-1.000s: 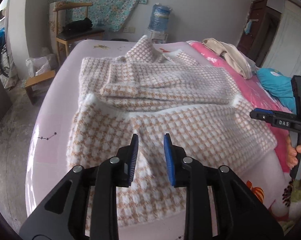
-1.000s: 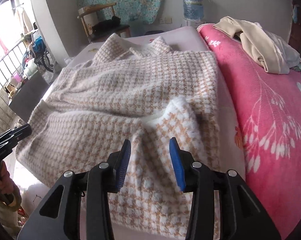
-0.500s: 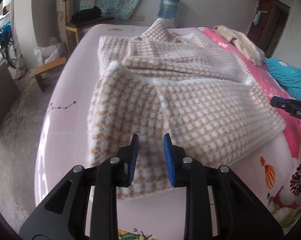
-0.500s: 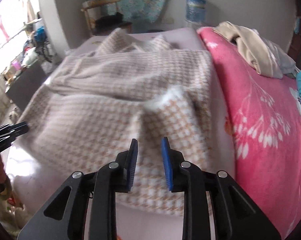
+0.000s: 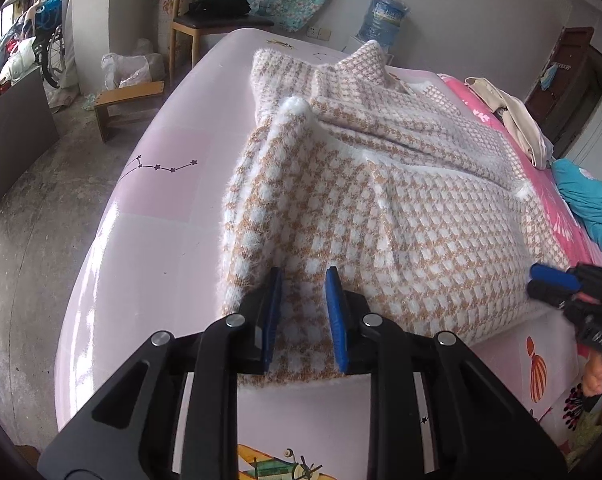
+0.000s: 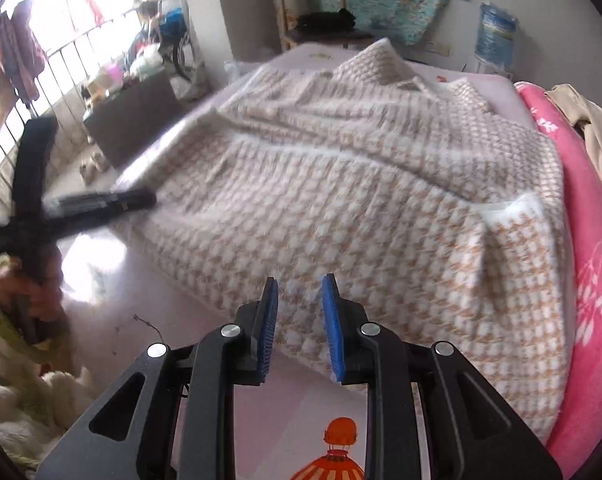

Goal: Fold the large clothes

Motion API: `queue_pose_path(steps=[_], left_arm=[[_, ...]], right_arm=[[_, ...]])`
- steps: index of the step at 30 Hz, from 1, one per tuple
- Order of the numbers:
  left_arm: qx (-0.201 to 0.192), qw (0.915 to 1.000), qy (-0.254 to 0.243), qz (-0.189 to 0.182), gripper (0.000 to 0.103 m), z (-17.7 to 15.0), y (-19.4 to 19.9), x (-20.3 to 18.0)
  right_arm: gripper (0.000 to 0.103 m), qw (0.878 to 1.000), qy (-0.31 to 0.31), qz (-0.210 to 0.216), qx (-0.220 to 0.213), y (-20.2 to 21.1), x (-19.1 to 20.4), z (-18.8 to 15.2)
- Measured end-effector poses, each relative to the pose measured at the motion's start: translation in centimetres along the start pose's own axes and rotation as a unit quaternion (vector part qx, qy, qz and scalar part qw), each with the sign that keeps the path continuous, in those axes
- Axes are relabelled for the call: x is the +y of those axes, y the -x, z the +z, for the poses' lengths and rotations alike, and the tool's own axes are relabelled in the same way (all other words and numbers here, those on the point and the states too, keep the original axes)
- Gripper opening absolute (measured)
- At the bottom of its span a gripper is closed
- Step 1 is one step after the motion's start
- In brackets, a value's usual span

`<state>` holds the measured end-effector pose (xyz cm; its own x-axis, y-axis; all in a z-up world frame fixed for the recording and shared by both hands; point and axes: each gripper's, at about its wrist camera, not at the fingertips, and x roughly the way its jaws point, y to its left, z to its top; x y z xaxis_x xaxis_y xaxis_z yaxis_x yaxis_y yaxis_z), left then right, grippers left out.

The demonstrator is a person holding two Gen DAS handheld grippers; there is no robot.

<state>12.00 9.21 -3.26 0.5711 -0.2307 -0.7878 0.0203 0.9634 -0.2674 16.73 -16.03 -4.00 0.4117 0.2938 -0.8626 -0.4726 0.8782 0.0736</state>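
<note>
Both grippers, left (image 5: 301,312) and right (image 6: 299,318), hover narrow and apparently empty at the half-folded houndstooth garment's (image 5: 401,216) near hem. Next they should pinch that hem and carry it up the bed (image 5: 141,208).

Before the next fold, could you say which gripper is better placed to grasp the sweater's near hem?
Probably left: the left gripper hangs over the near corner of the sweater. The right gripper, jaws just closing with nothing pinched, is mid-hem and blurred.

sweater (image 5: 381,208) on bed (image 5: 141,240) | chair (image 5: 205,20) behind bed | blanket (image 6: 593,272) right of sweater
</note>
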Motion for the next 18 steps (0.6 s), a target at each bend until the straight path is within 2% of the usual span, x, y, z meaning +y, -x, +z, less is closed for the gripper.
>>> queue_pose_path(steps=[1, 2, 3, 5, 8, 9, 11, 12, 14, 16, 18], left_arm=[[-0.002, 1.0, 0.005, -0.002, 0.023, -0.1, 0.1, 0.1], [-0.003, 1.0, 0.008, -0.003, 0.023, 0.0, 0.2, 0.1], [-0.003, 0.9999, 0.009, -0.004, 0.023, 0.0, 0.3, 0.2], [-0.01, 0.9999, 0.008, -0.006, 0.023, 0.1, 0.9, 0.2], [-0.025, 0.9997, 0.004, 0.005, 0.023, 0.2, 1.8, 0.5], [-0.029, 0.9995, 0.009, 0.005, 0.023, 0.3, 2.0, 0.8], [-0.032, 0.9993, 0.02, 0.004, 0.023, 0.4, 2.1, 1.4], [-0.032, 0.9991, 0.026, 0.003, 0.023, 0.4, 2.0, 1.6], [-0.032, 0.9989, 0.034, 0.0, 0.023, 0.4, 2.2, 1.9], [-0.041, 0.9987, 0.031, 0.005, 0.023, 0.3, 2.7, 2.0], [-0.047, 0.9983, 0.031, 0.013, 0.023, 0.3, 3.0, 2.2]], right_arm=[[0.023, 1.0, 0.004, -0.007, 0.006, -1.2, 0.1, -0.5], [0.023, 1.0, -0.004, 0.001, -0.001, -1.1, -0.1, -0.5], [0.021, 1.0, -0.012, 0.007, 0.013, -0.9, -0.3, 0.0], [0.018, 1.0, -0.007, -0.009, 0.012, 0.3, 0.1, 1.0], [0.018, 0.999, 0.016, 0.038, -0.022, 1.9, 2.3, 2.0], [0.018, 0.999, 0.025, 0.043, -0.022, 1.5, 3.0, 2.2], [0.018, 0.999, 0.044, 0.021, 0.003, -1.5, 3.9, 1.8], [0.018, 0.999, 0.043, 0.02, 0.003, -2.7, 3.8, 1.5], [0.017, 0.999, 0.031, 0.025, 0.015, -2.3, 3.7, 2.3], [0.017, 0.999, 0.052, 0.014, -0.008, -0.8, 4.8, 3.0], [0.017, 0.997, 0.069, 0.042, -0.015, -0.7, 6.1, 3.2]])
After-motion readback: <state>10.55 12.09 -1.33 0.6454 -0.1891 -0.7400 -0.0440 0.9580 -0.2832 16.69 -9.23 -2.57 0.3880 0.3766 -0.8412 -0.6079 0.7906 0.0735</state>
